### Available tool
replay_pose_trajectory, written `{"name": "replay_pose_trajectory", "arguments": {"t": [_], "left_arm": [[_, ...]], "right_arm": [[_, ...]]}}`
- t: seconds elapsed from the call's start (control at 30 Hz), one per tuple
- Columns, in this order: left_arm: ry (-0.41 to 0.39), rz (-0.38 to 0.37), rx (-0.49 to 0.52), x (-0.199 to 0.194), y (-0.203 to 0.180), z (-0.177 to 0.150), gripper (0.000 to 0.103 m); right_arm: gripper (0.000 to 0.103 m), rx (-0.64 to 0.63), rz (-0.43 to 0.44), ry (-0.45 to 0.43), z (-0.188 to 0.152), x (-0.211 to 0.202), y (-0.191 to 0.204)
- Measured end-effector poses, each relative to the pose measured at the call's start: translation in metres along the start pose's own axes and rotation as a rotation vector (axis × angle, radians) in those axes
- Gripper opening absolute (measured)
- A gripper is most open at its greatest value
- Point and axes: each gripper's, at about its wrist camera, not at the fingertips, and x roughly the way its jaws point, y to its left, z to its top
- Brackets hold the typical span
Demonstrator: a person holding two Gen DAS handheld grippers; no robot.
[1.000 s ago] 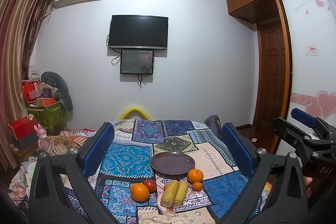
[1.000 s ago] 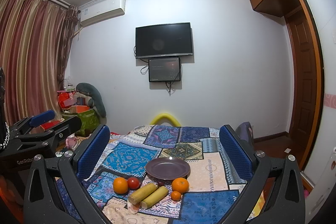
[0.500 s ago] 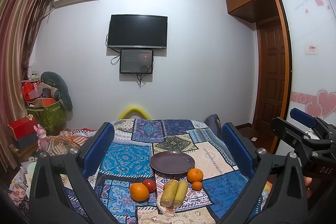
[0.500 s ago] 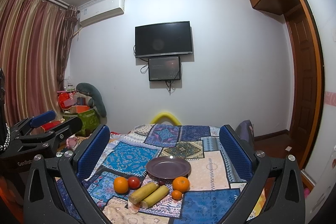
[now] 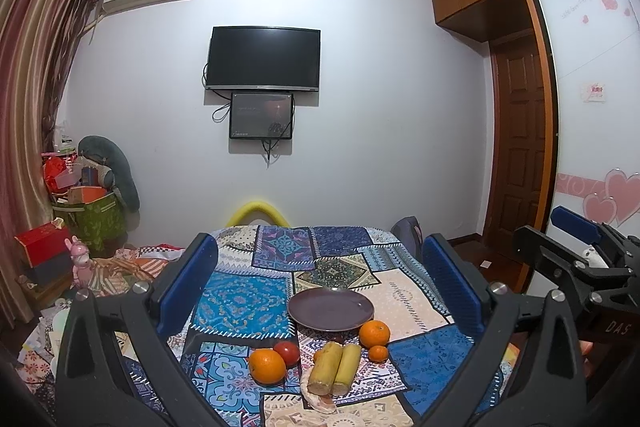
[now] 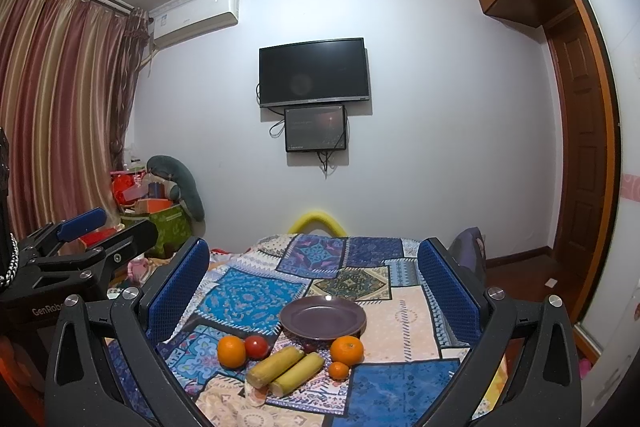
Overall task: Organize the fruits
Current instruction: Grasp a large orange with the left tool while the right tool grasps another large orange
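Observation:
An empty purple plate point(image 5: 330, 308) point(image 6: 322, 317) sits mid-table on a patchwork cloth. In front of it lie a large orange point(image 5: 267, 365) point(image 6: 231, 351), a red tomato point(image 5: 287, 353) point(image 6: 256, 346), two corn pieces point(image 5: 334, 373) point(image 6: 285, 371), another orange point(image 5: 374, 333) point(image 6: 346, 349) and a small tangerine point(image 5: 378, 353) point(image 6: 338, 370). My left gripper point(image 5: 318, 291) is open and empty, held above and short of the fruit. My right gripper point(image 6: 313, 289) is open and empty likewise. Each gripper shows at the edge of the other's view: the right one point(image 5: 576, 247), the left one point(image 6: 96, 231).
The patchwork cloth point(image 5: 240, 299) covers the table. A yellow curved chair back point(image 5: 258, 213) stands at the far edge. Boxes and toys point(image 5: 80, 211) pile at the left by curtains. A dark bag point(image 5: 406, 231) is at the table's far right; a wooden door point(image 5: 520, 147) beyond.

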Motion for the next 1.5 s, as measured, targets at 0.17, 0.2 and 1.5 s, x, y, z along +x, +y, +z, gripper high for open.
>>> {"name": "replay_pose_trajectory", "arguments": {"t": [0.17,0.2,1.5], "left_arm": [[0.040,0.005,0.013,0.020,0.004,-0.004,0.103],[0.055,0.008,0.014,0.027,0.007,-0.006,0.103],[0.695,-0.005,-0.010,0.260,0.093,-0.147,0.055]], "right_arm": [[0.103,-0.013,-0.003,0.018,-0.004,0.013,-0.002],[0.103,-0.015,-0.004,0.024,-0.005,0.016,-0.002],[0.059,-0.046,0.059,0.538,-0.114,0.229,-0.075]]}}
